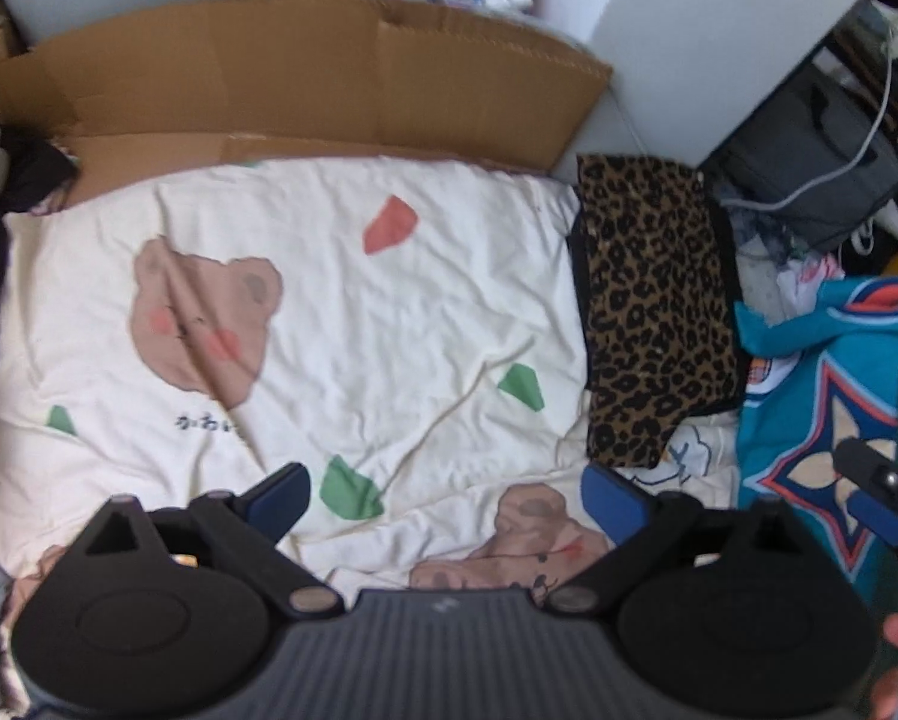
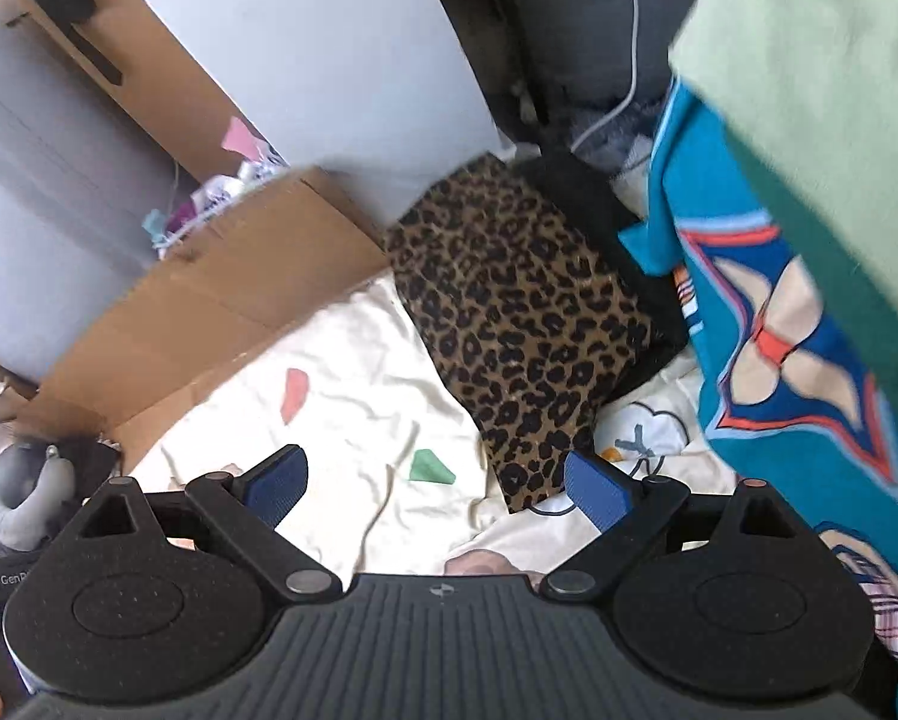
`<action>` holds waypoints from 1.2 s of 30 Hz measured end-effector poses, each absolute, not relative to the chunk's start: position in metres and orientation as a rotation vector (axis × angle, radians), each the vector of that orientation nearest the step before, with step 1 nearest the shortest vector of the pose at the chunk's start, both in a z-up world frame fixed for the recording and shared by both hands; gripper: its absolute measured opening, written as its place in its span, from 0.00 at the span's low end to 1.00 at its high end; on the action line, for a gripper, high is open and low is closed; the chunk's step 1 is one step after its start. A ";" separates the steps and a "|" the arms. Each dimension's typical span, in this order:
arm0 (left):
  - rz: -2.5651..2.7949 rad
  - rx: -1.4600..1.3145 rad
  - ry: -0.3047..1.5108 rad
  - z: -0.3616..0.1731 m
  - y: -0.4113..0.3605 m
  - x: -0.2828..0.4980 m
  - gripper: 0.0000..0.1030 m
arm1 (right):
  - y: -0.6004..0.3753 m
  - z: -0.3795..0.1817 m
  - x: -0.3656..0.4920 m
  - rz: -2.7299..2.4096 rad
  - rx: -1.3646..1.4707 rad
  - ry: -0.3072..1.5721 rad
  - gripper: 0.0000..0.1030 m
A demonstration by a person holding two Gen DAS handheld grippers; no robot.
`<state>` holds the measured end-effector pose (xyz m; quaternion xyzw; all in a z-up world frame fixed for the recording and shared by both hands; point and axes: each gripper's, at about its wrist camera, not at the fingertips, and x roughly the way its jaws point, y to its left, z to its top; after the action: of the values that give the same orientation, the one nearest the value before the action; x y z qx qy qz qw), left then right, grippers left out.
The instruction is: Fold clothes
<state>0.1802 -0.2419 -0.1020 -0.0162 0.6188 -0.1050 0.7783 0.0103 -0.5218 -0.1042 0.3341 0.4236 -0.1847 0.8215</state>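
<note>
Right up front in the left wrist view: left gripper (image 1: 449, 501), blue pads (image 1: 613, 504) spread wide, nothing btwn them, hanging clear above the bedding. Under it, the cream sheet (image 1: 389, 312) w/ bear faces and green and red patches, wrinkled, covering most of the frame. Over to the right of the sheet, the leopard-print garment (image 1: 658, 306), folded into a neat rectangle, lying flat on the sheet's edge w/ something black showing under its far side. Just right of that, a teal cloth (image 1: 808, 420) w/ a star-shaped motif in red, blue and cream. Flattened cardboard (image 1: 299, 72) runs along the far edge of the sheet, white wall panel beyond. Right gripper peeks in at the right edge of this view, only partly seen.

Switch to right wrist view: right gripper (image 2: 437, 492) also wide apart, blue pads (image 2: 598, 498) bare, nothing pinched. Leopard-print garment (image 2: 520, 330) sits ahead and below, apart from the fingers, angled across the cream sheet (image 2: 341, 420). Teal cloth (image 2: 778, 330) drapes on the right, a pale green fabric (image 2: 808, 90) above it, blurred. Cardboard (image 2: 221, 300) at left. Grey neck pillow (image 2: 23, 498) at far left, beside the cardboard.
</note>
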 end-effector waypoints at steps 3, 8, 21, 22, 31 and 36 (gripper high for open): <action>-0.222 -0.025 1.330 -0.077 -0.229 0.175 0.99 | -0.516 -0.081 0.006 -0.355 0.743 0.918 0.95; -0.182 -0.020 1.320 -0.046 -0.201 0.163 0.99 | -0.496 -0.044 -0.002 -0.324 0.703 0.926 0.95; -0.157 -0.018 1.229 0.048 -0.117 0.123 0.99 | -0.440 0.008 -0.017 -0.224 0.640 0.888 0.95; -0.154 -0.024 1.225 0.055 -0.109 0.120 0.99 | -0.435 0.011 -0.016 -0.213 0.631 0.887 0.95; -0.088 -0.030 1.185 0.100 -0.019 0.077 0.99 | -0.405 0.029 -0.023 -0.161 0.570 0.880 0.95; -0.045 -0.076 1.154 0.103 0.027 0.061 0.99 | -0.394 0.038 -0.025 -0.200 0.550 0.886 0.95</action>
<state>0.0612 0.0272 0.1029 -0.0358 0.5452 -0.0211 0.8373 -0.0251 -0.3936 0.0376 0.2624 0.4223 -0.0955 0.8624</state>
